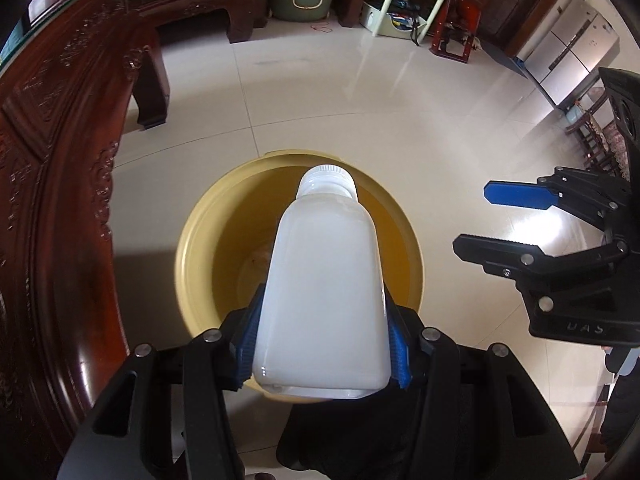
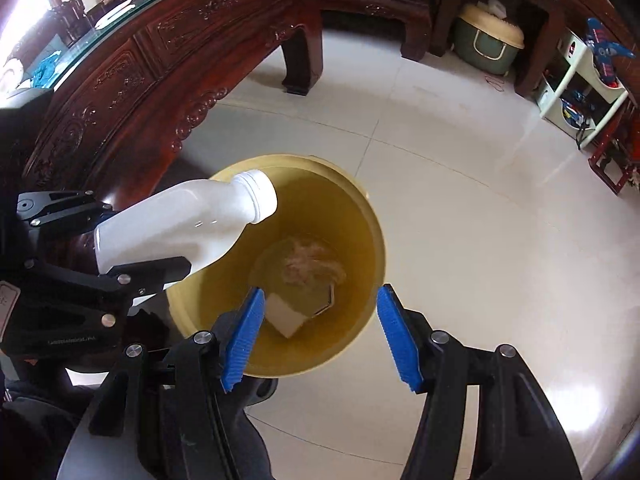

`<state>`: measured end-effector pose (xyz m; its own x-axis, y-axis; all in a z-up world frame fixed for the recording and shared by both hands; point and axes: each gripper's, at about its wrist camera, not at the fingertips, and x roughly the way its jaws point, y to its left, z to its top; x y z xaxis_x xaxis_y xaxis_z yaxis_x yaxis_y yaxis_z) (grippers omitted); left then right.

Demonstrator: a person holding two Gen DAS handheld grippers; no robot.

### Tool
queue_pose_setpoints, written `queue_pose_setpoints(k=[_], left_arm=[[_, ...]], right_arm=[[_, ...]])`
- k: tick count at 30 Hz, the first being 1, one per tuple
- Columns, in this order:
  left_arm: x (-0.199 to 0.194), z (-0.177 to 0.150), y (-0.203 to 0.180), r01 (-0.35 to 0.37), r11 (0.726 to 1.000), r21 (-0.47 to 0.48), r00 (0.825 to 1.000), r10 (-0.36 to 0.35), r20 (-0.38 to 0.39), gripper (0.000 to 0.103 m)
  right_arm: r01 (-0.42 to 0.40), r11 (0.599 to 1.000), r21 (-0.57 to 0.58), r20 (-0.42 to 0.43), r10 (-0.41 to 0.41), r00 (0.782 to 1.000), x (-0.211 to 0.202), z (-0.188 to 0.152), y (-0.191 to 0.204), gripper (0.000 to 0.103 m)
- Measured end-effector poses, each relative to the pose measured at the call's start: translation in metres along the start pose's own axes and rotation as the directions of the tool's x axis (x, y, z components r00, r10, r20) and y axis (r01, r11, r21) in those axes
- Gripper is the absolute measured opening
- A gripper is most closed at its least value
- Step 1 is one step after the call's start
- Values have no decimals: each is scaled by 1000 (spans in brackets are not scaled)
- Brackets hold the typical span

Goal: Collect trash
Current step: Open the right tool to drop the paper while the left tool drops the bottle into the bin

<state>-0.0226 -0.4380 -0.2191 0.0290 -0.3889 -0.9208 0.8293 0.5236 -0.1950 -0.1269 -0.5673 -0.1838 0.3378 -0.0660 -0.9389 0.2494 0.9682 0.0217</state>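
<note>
Left tool (image 1: 322, 344) round bottle (image 1: 324, 280) (capped)

White bottle (image 1: 324, 296), yellow bin (image 2: 372, 216) w/ maybe tan scraps (image 2: 312, 266), blue pads (image 2: 244, 334), red-brown carved furniture (image 1: 60, 184).

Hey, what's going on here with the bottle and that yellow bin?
A person with a gripper in each hand is collecting trash. The left gripper holds a white plastic bottle, cap pointing down over the yellow bin on the tiled floor. The right gripper hangs open and empty above the bin, which already contains a crumpled wad and a small carton.
</note>
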Motion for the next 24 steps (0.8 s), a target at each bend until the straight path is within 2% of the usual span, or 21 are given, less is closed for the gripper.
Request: queue_pose_setpoints(k=[2, 4, 16, 24], left_arm=[[2, 3, -3, 1, 1000, 2, 1000, -1, 10, 53], [2, 5, -4, -6, 1000, 1, 1000, 6, 21, 69], [-15, 0, -2, -27, 1000, -1, 998, 27, 49, 68], [-51, -8, 12, -13, 999, -47, 993, 19, 114, 72]], right_arm=[[7, 1000, 7, -2, -7, 1000, 0, -1, -4, 58], [12, 1000, 11, -3, -12, 1000, 0, -1, -6, 58], [19, 1000, -14, -6, -20, 1000, -3, -1, 6, 58], [53, 998, -36, 63, -51, 997, -33, 3, 28, 65]])
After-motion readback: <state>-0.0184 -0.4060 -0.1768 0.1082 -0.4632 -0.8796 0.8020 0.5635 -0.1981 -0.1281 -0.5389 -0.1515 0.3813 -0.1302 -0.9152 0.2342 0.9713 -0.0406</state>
